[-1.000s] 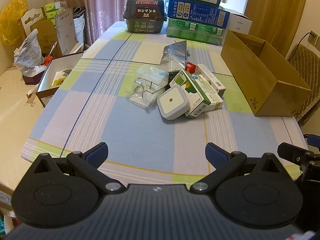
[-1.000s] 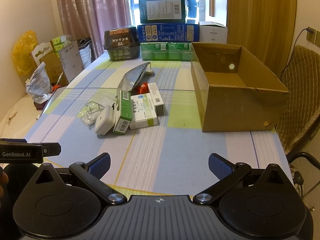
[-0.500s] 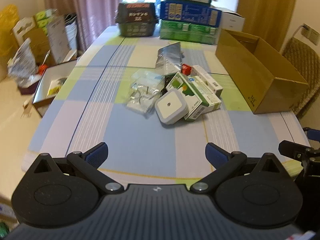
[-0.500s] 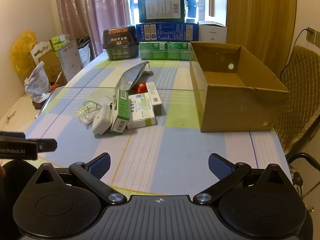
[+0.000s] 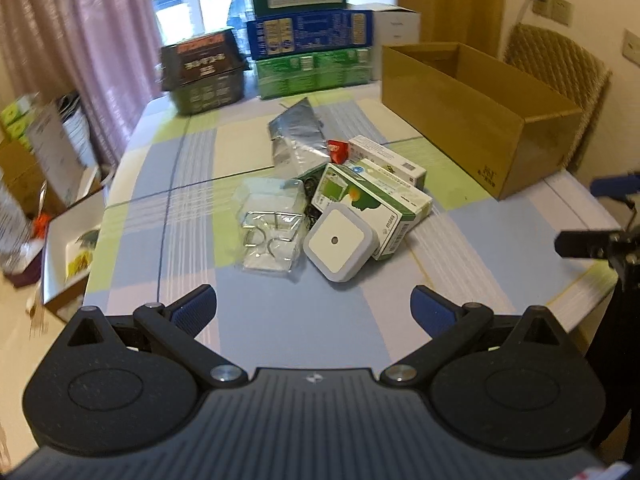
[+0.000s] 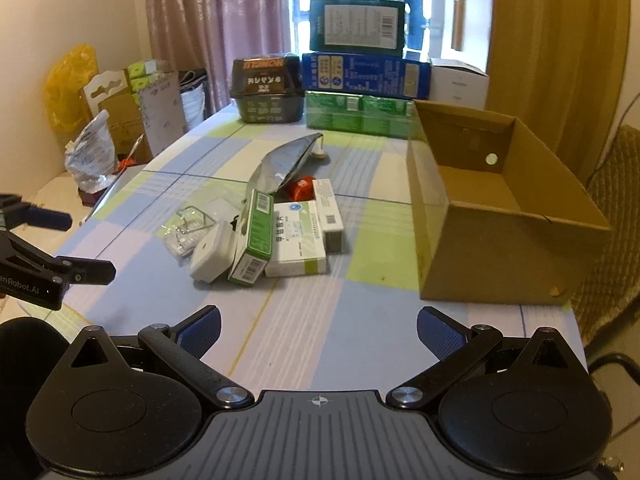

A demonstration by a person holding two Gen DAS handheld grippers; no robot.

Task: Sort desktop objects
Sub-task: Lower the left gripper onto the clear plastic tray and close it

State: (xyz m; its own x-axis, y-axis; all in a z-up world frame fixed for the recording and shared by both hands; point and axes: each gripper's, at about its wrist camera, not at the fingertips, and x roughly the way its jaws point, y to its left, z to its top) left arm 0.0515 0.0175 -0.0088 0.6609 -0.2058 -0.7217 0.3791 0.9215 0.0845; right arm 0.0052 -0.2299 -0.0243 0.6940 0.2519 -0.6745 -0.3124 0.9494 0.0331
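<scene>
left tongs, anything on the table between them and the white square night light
Nothing: in the left wrist view only bare tablecloth lies between the open left tongs and the white night light.

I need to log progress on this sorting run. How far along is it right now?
Nothing looks sorted yet. The cardboard box shows a bare floor, and the pile sits together mid-table: the white square device, green boxes, silver pouch and clear packet of metal hooks. Nothing is in hand: the left claw and right claw are both open, short of the pile. All the picking remains.
</scene>
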